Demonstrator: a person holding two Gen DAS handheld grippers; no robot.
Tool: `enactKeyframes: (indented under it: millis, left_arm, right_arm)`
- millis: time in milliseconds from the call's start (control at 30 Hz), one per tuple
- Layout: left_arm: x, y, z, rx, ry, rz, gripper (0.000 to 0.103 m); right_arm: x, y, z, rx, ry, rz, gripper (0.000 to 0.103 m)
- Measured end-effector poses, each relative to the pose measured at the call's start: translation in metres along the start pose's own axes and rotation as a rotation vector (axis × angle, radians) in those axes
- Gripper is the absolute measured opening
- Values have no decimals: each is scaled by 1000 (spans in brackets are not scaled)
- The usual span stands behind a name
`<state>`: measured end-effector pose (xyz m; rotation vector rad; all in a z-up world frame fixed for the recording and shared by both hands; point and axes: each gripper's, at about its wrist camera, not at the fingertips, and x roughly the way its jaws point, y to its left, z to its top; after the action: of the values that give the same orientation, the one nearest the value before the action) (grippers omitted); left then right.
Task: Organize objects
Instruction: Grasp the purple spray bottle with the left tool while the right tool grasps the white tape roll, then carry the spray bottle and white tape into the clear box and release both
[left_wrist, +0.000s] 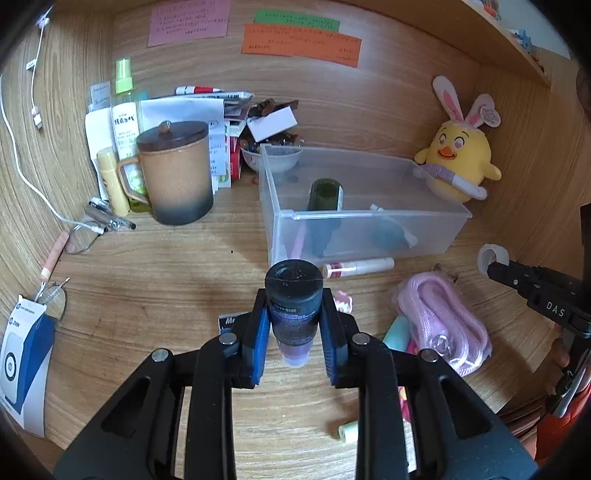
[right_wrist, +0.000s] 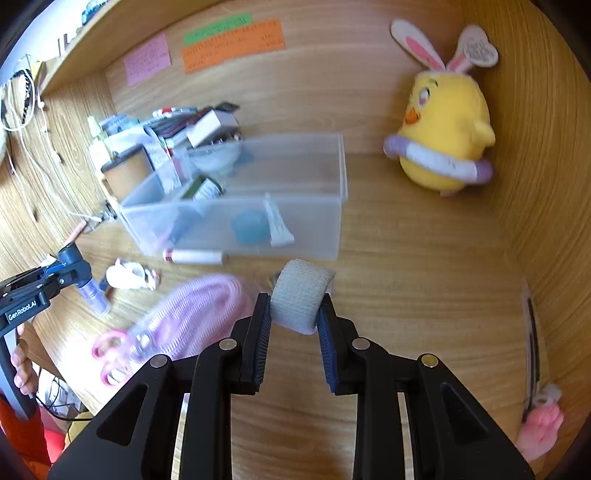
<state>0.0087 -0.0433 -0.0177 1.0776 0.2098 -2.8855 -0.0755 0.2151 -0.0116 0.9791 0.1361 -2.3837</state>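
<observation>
Left-wrist view: my left gripper (left_wrist: 294, 325) is clamped on a dark-capped tube (left_wrist: 294, 299) at lower centre, above the desk (left_wrist: 147, 280), with the clear bin (left_wrist: 354, 206) beyond it. Right-wrist view: my right gripper (right_wrist: 294, 317) is clamped on a bandage roll (right_wrist: 301, 295) at centre, below the bin's front wall.

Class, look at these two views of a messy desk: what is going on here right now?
A person is tidying a wooden desk with a handheld tool in each hand. The left tool is shut on a dark tube. The right tool is shut on a roll of bandage. Both are held above the desk, short of the clear plastic box, which already holds a few small items. A pink cord and a white tube lie loose nearby.
</observation>
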Motion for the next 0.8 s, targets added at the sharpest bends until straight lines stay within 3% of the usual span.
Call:
enactKeyframes:
  millis: [300, 467, 600, 800]
  left_arm:
    - [-13, -8, 40, 30, -101, -14, 25]
    - [-6, -10, 66, 45, -118, -11, 25]
    - [5, -9, 81, 42, -110, -20, 25]
    - [30, -11, 93, 51, -70, -28, 25]
  right_arm:
    - [-10, 13, 40, -25, -112, 16, 23]
    - [-5, 23, 63, -53, -143, 28, 23]
    - [9, 30, 79, -75, -140, 33, 23]
    - [45, 33, 91, -80, -68, 36, 23]
